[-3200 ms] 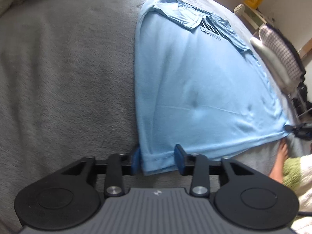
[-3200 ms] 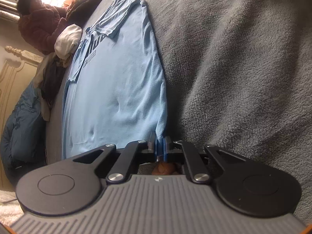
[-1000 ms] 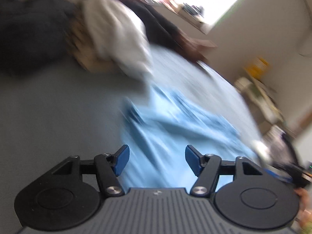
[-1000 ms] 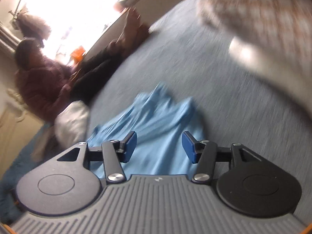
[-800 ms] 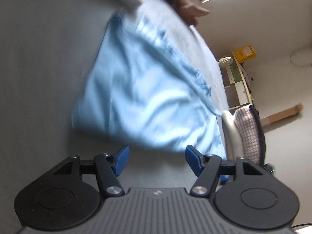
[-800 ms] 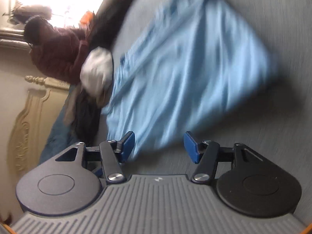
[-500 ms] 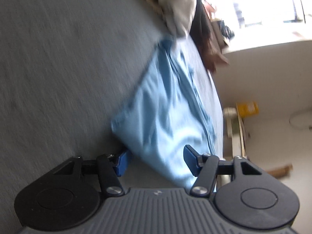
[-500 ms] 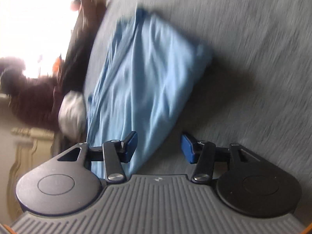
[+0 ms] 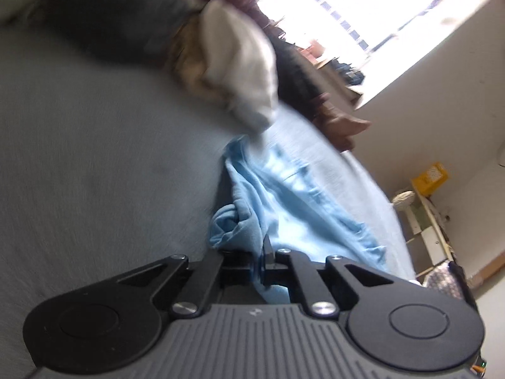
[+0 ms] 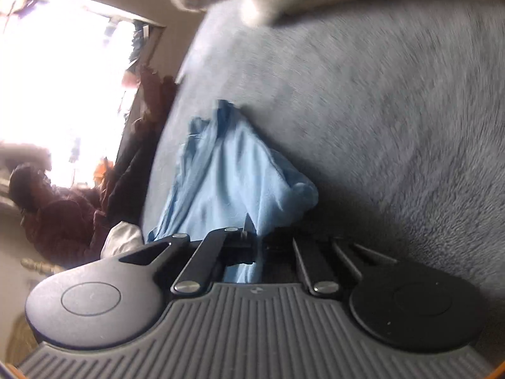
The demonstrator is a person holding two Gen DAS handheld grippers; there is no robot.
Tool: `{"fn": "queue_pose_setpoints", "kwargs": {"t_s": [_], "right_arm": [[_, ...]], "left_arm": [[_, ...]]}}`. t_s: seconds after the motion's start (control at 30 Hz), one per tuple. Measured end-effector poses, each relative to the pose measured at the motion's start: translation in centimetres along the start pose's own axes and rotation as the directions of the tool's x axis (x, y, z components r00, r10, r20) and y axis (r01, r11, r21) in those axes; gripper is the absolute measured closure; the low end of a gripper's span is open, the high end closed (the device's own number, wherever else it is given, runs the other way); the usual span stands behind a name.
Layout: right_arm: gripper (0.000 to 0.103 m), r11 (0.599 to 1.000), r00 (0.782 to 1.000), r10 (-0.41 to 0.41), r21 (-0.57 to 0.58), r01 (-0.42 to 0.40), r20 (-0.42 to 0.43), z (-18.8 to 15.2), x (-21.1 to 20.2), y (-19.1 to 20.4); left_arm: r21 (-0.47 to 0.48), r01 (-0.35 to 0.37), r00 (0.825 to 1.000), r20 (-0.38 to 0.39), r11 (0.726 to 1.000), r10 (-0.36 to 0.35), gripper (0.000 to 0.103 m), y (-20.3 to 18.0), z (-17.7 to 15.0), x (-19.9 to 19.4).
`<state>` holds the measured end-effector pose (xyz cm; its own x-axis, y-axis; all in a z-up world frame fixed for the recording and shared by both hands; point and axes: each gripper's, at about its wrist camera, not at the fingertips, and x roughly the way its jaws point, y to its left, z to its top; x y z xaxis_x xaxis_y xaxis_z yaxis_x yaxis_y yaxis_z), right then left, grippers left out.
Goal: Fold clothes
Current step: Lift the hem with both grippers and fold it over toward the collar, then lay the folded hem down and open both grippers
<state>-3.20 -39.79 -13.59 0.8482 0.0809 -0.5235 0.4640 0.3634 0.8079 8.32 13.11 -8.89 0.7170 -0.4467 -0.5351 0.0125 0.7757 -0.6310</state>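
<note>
Left wrist blurred, gripper (image 9: pixel 263 257) pinching shirt (image 9: pixel 293 208)

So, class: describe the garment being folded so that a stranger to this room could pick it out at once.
Start at the wide grey blanket covering the bed. On it, below the heap of dark and white laundry, lies a light blue shirt, partly folded and rumpled. It is the only blue piece, and both the left gripper and right gripper pinch its near edge.
</note>
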Motion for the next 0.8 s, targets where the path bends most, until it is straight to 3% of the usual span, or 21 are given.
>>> {"fn": "queue_pose_setpoints", "kwargs": {"t_s": [0.17,0.33,0.43,0.57,0.63,0.67,0.73,0.8], "right_arm": [[0.102,0.997,1.0,0.017,-0.073,-0.018,-0.02,0.6,-4.6,1.0],[0.102,0.985,0.984,-0.035,-0.171,0.005,-0.176,-1.7,-9.5,0.6],[0.102,0.975,0.947,-0.1,-0.221,0.032,-0.306,-3.7,-12.9,-0.7],[0.101,0.955,0.88,-0.188,-0.292,0.059,-0.436,-6.2,-15.2,-2.4],[0.097,0.937,0.848,-0.239,-0.34,0.075,-0.473,-6.8,-15.1,-3.1],[0.097,0.933,0.834,-0.262,-0.35,0.09,-0.485,-6.8,-14.8,-3.5],[0.091,0.92,0.807,-0.305,-0.376,0.112,-0.505,-6.7,-14.5,-4.0],[0.077,0.89,0.805,-0.346,-0.441,0.119,-0.482,-6.2,-15.7,-3.5]], "left_arm": [[0.062,0.034,0.998,-0.053,0.997,-0.031,0.1,-0.8,-0.3,-3.9],[0.154,0.067,0.983,-0.182,0.986,-0.038,0.1,0.6,-2.1,-10.4],[0.163,0.035,0.954,-0.3,0.986,0.016,0.1,2.2,-4.0,-14.5],[0.206,0.002,0.894,-0.44,0.978,0.091,0.098,4.3,-7.9,-16.2],[0.309,-0.017,0.867,-0.469,0.951,0.167,0.08,4.7,-9.1,-15.5],[0.36,-0.03,0.856,-0.472,0.932,0.21,0.078,4.9,-9.5,-15.2],[0.416,-0.032,0.861,-0.45,0.909,0.236,0.073,4.9,-8.9,-16.0],[0.453,-0.035,0.875,-0.417,0.891,0.246,0.061,4.8,-8.0,-17.2]]}}
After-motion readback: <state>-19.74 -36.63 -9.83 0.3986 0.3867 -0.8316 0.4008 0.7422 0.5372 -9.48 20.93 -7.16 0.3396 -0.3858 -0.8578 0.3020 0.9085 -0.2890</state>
